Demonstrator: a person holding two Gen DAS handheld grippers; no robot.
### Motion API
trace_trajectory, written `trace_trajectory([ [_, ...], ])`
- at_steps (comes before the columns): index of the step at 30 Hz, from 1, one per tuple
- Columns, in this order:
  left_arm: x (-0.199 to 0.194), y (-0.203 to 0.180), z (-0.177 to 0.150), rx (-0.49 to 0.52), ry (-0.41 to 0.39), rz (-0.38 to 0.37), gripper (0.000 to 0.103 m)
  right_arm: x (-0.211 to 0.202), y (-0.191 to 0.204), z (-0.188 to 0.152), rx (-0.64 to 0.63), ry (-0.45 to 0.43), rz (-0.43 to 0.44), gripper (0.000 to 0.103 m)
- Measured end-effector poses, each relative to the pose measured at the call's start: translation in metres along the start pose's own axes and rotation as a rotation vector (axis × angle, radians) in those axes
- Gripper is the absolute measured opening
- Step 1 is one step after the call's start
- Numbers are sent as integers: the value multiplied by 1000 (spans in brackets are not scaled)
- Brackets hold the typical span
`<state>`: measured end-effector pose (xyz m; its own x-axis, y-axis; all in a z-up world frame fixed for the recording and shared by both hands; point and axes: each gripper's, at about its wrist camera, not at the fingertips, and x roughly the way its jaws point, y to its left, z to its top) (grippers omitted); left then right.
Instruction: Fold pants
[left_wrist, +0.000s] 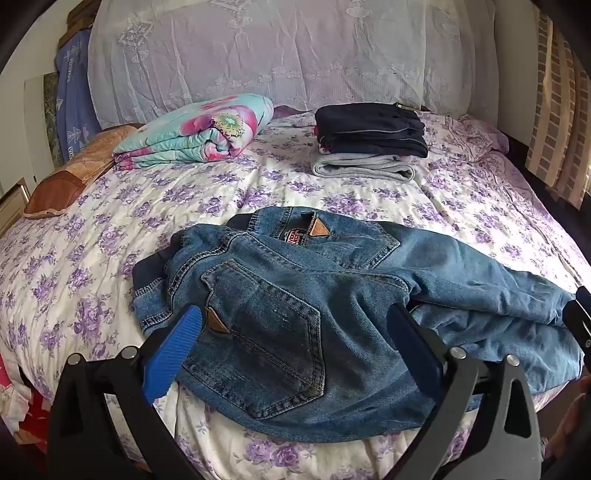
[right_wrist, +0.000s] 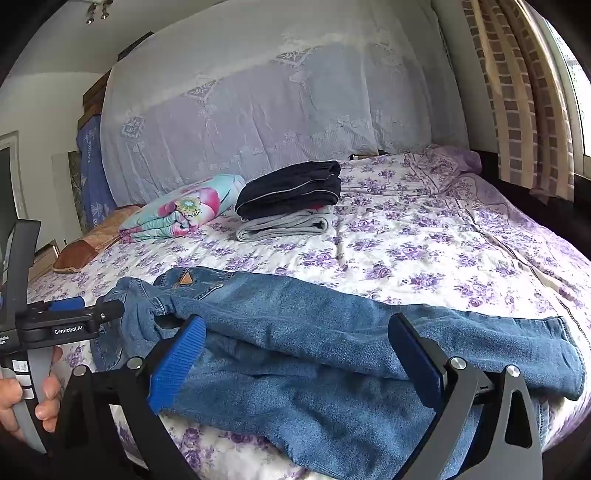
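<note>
A pair of blue jeans (left_wrist: 314, 295) lies crumpled across the near side of the bed, back pockets up, waist to the left and legs running right. My left gripper (left_wrist: 295, 326) hangs open over the seat and pocket area, with denim beneath its blue pads and nothing pinched. In the right wrist view the jeans legs (right_wrist: 332, 332) stretch to the right, hems near the bed's right side. My right gripper (right_wrist: 297, 347) stands open above the legs, gripping nothing. The left gripper (right_wrist: 88, 308) shows at the left edge by the waist, held by a hand (right_wrist: 22, 398).
A stack of folded dark and grey pants (left_wrist: 369, 144) sits at the back centre of the bed (left_wrist: 110, 229). A folded floral quilt (left_wrist: 195, 133) and a brown pillow (left_wrist: 70, 177) lie at the back left. A curtain (right_wrist: 517, 92) hangs on the right.
</note>
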<state>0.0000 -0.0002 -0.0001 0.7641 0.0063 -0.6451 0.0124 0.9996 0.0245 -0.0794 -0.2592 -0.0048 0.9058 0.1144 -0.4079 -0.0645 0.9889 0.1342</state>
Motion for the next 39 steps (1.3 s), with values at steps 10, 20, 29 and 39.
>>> trace_trajectory([
  [10,3,1,1,-13,2,-9,98,4,6,3,-37,26,-13,100],
  [20,1,4,3,-13,2,-10,98,1,6,3,-41,16,-21,100],
  [29,1,1,4,-13,8,-11,98,1,6,3,-45,19,-21,100],
  [39,3,1,2,-12,14,-14,98,1,6,1,-43,21,-22,100],
])
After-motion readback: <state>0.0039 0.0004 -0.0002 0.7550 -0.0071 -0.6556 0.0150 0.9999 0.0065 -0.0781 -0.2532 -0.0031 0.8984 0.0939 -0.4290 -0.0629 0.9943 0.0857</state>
